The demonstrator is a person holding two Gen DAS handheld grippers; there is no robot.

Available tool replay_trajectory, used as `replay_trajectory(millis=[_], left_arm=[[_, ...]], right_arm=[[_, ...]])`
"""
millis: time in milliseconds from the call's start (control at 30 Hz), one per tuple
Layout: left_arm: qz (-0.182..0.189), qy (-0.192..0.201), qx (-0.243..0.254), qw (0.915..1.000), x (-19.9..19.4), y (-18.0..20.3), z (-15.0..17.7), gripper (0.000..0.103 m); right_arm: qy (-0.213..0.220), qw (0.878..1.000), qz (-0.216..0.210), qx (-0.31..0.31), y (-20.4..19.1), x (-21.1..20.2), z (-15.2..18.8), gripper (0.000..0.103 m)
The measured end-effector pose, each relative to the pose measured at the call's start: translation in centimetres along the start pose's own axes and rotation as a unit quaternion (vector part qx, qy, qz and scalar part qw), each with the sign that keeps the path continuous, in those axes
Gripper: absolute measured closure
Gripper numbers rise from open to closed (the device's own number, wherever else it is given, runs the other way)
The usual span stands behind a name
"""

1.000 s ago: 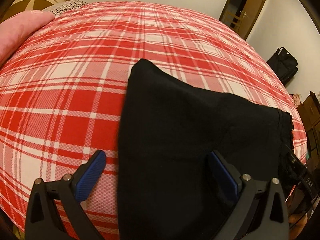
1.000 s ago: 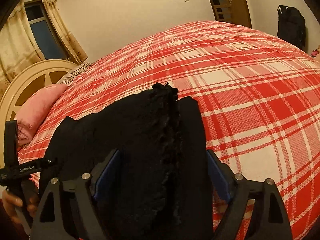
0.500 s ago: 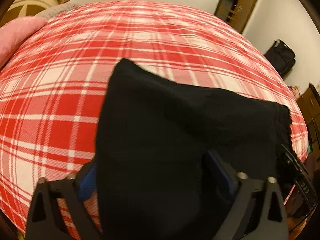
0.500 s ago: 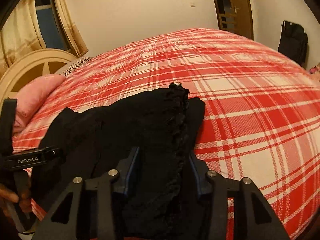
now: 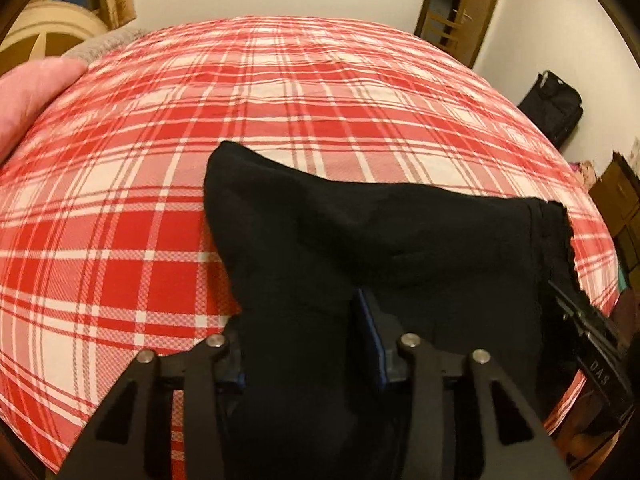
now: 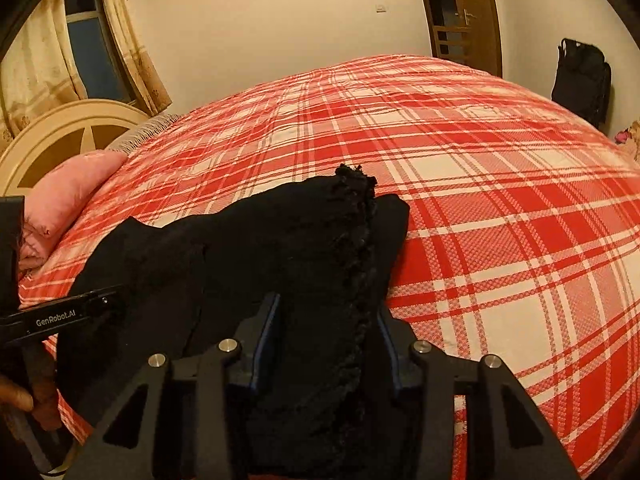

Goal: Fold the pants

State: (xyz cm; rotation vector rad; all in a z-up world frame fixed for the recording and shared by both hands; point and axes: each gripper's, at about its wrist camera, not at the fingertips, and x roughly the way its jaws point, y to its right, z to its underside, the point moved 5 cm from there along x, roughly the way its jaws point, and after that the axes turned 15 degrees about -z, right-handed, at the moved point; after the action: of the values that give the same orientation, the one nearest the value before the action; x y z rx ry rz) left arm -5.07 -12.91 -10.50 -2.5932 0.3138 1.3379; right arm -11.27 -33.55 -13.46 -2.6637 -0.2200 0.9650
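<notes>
- Jaws of left gripper [image 5: 306, 344] closing, black fabric of the pants [image 5: 360, 248] bunched between the blue pads and filling the gap.
- Jaws of right gripper [image 6: 326, 340] set on a gathered fold of the same pants [image 6: 288, 248], pads pressed against the cloth on both sides.
- Legible writing: "GenRobot.AI" in white on the dark body of the left gripper [image 6: 60, 312], seen at the left edge of the right wrist view; "DAS" in white on the black body of the right gripper [image 5: 600, 364], seen at the right edge of the left wrist view.
- Pants: plain black, matte, bunched into a loose mound; frayed, lacy edge [image 6: 356, 208] running down the right portion, smooth rounded corner at upper left in the left wrist view.
- Location: near edge of bed [image 5: 120, 240], lying on red-and-white plaid cover, both grippers at the nearest side.
- Pink pillow [image 6: 68, 196] at the head end, beside cream headboard [image 6: 72, 128].
- Black bag [image 6: 582, 80] against the far wall, near wooden door [image 6: 460, 12].
</notes>
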Motion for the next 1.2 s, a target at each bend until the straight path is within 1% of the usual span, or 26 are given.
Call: replay_trajectory(millis=[33,67,100,133,167,233,333,400,467,500,533,567,600,633,667,700,733,767,800,833,867,933,1000,1100,1200], left_arm=[[0.001,-0.002,-0.004,1.0000,0.1,-0.1,0.0,0.052],[0.006,-0.007,-0.011,0.9999,0.3,-0.3,0.0,0.046],[0.012,-0.015,-0.020,0.9996,0.4,-0.6,0.0,0.037],[0.032,-0.034,-0.040,0.9981,0.9,-1.3,0.1,0.030],[0.059,-0.045,-0.056,0.9957,1.2,-1.8,0.2,0.024],[0.108,-0.044,-0.084,0.9896,1.0,-3.0,0.3,0.024],[0.161,-0.059,-0.119,0.9780,1.3,-4.6,0.5,0.023],[0.179,-0.070,-0.135,0.9719,1.7,-4.9,0.4,0.022],[0.193,-0.074,-0.146,0.9674,1.8,-4.8,0.2,0.014],[0.190,-0.074,-0.149,0.9674,1.8,-4.5,0.2,0.014],[0.182,-0.072,-0.142,0.9703,1.8,-4.1,0.1,0.014],[0.170,-0.066,-0.128,0.9748,1.7,-3.5,0.1,0.016],[0.153,-0.057,-0.109,0.9805,1.4,-3.0,0.2,0.028],[0.124,-0.045,-0.080,0.9880,1.4,-2.4,0.2,0.038],[0.106,-0.037,-0.064,0.9916,1.4,-2.1,0.4,0.050],[0.100,-0.030,-0.058,0.9929,1.3,-2.0,0.4,0.058],[0.111,-0.029,-0.066,0.9913,1.1,-2.1,0.5,0.063],[0.115,-0.030,-0.078,0.9898,1.0,-2.4,0.5,0.076],[0.118,-0.033,-0.087,0.9886,1.0,-2.6,0.5,0.081],[0.117,-0.033,-0.094,0.9881,1.0,-2.9,0.5,0.083],[0.113,-0.029,-0.095,0.9886,0.9,-2.9,0.5,0.087],[0.096,-0.012,-0.084,0.9918,0.3,-2.7,0.7,0.090],[0.078,0.009,-0.066,0.9947,-0.6,-2.3,0.5,0.091],[0.074,0.033,-0.053,0.9953,-2.1,-2.2,0.1,0.092],[0.062,0.062,-0.035,0.9955,-3.6,-2.2,-0.6,0.093]], right_arm=[[0.000,1.000,-0.006,0.004,0.2,0.0,0.0,0.055],[-0.001,1.000,-0.013,0.010,0.4,-0.1,0.0,0.053],[-0.001,1.000,-0.019,0.015,0.6,-0.1,-0.1,0.053],[0.001,0.999,-0.028,0.023,1.0,-0.2,-0.1,0.051],[0.001,0.999,-0.034,0.029,1.2,-0.2,0.0,0.050],[0.004,0.998,-0.047,0.041,1.9,-0.2,0.1,0.043],[0.011,0.996,-0.066,0.059,2.4,-0.1,0.2,0.040],[0.012,0.996,-0.067,0.055,2.3,0.0,0.1,0.039],[0.017,0.997,-0.063,0.049,2.2,0.1,0.2,0.039],[0.020,0.997,-0.059,0.046,2.1,0.1,0.3,0.039],[0.020,0.997,-0.055,0.041,2.0,0.1,0.3,0.039],[0.016,0.998,-0.049,0.034,1.8,0.1,0.3,0.040],[0.014,0.998,-0.046,0.030,1.7,0.1,0.2,0.044],[0.012,0.999,-0.046,0.023,1.4,0.1,0.2,0.054],[0.010,0.999,-0.047,0.014,1.0,0.0,0.2,0.059],[0.008,0.999,-0.038,-0.003,0.3,-0.1,0.1,0.063],[0.008,0.999,-0.027,-0.017,-0.1,-0.1,0.2,0.067],[0.007,0.999,-0.012,-0.032,-0.6,-0.2,0.2,0.068],[0.007,0.999,0.003,-0.047,-1.2,-0.4,0.2,0.072],[0.008,0.998,0.012,-0.055,-1.5,-0.6,0.1,0.076],[0.010,0.998,0.016,-0.063,-1.8,-0.8,0.0,0.078],[0.016,0.997,0.019,-0.069,-2.2,-1.5,-0.4,0.083],[0.020,0.997,0.016,-0.071,-2.4,-1.9,-0.7,0.084],[0.029,0.997,0.012,-0.074,-3.2,-2.5,-1.1,0.085],[0.041,0.996,0.002,-0.084,-4.4,-3.4,-1.7,0.085]])
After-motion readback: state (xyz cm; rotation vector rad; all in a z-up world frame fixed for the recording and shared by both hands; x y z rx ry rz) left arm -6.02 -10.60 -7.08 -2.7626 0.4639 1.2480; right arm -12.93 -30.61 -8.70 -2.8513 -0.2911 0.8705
